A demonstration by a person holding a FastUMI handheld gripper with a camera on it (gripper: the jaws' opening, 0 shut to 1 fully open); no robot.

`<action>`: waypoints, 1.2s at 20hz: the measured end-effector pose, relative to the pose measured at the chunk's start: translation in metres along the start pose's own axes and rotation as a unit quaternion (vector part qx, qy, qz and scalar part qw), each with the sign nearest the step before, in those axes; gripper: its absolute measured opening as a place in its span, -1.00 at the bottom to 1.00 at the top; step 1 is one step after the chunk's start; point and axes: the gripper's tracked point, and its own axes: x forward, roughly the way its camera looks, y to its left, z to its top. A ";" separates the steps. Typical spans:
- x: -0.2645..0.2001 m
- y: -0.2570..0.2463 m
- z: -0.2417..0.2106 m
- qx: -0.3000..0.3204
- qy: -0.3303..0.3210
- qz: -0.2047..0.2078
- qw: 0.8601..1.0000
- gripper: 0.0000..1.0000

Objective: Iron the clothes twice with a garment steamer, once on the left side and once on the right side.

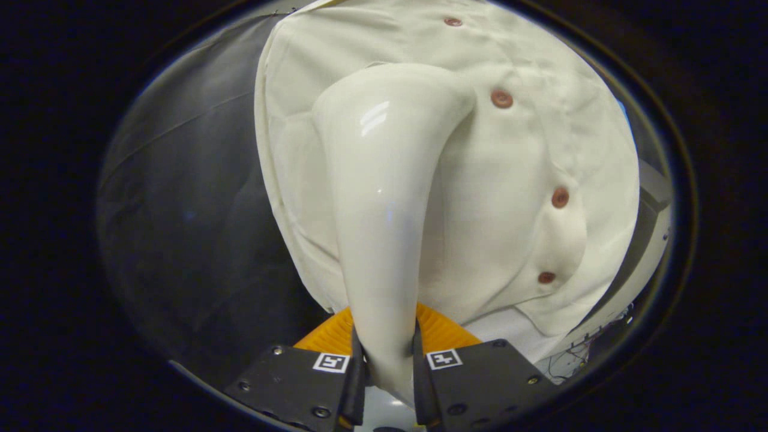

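Observation:
A glossy white garment steamer [384, 198] rises from between my fingers, its handle clamped by both of them. My gripper [387, 366] is shut on that handle. The steamer's wide head presses against a cream button-up shirt [528, 156] hanging just ahead. The head lies on the shirt panel left of the row of brown buttons [501, 98]. The shirt's lower hem hangs just beyond the fingers.
Dark booth cloth [192, 198] hangs to the left of the shirt. A pale frame piece [651, 222] with thin wires [591, 342] stands behind the shirt's right edge.

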 end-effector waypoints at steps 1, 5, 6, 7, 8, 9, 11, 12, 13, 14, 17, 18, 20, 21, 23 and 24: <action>-0.001 0.001 -0.005 0.001 0.011 0.000 1.000 -0.35; -0.007 -0.003 -0.010 0.011 0.039 0.002 0.999 -0.34; -0.005 -0.005 -0.012 0.009 0.047 0.002 0.999 -0.34; -0.007 -0.006 -0.014 0.007 0.059 0.001 0.998 -0.35; -0.009 -0.004 -0.013 0.008 0.064 0.001 0.998 -0.34; -0.009 -0.004 -0.012 0.009 0.067 0.001 0.998 -0.34; -0.010 -0.007 -0.015 0.008 0.083 -0.002 0.997 -0.34; -0.012 -0.006 -0.015 0.011 0.092 -0.003 0.996 -0.34; -0.013 -0.005 -0.014 0.016 0.097 -0.003 0.995 -0.34; -0.016 -0.003 -0.014 0.023 0.105 -0.003 0.994 -0.34; -0.025 0.001 -0.004 0.018 0.109 0.008 0.994 -0.38; -0.027 0.003 0.000 0.019 0.106 0.012 0.994 -0.39; -0.030 0.004 0.007 0.027 0.096 0.016 0.995 -0.40; -0.032 0.004 0.010 0.034 0.089 0.018 0.995 -0.41; -0.033 0.002 0.016 0.042 0.075 0.025 0.996 -0.42; -0.036 0.001 0.019 0.044 0.068 0.027 0.996 -0.42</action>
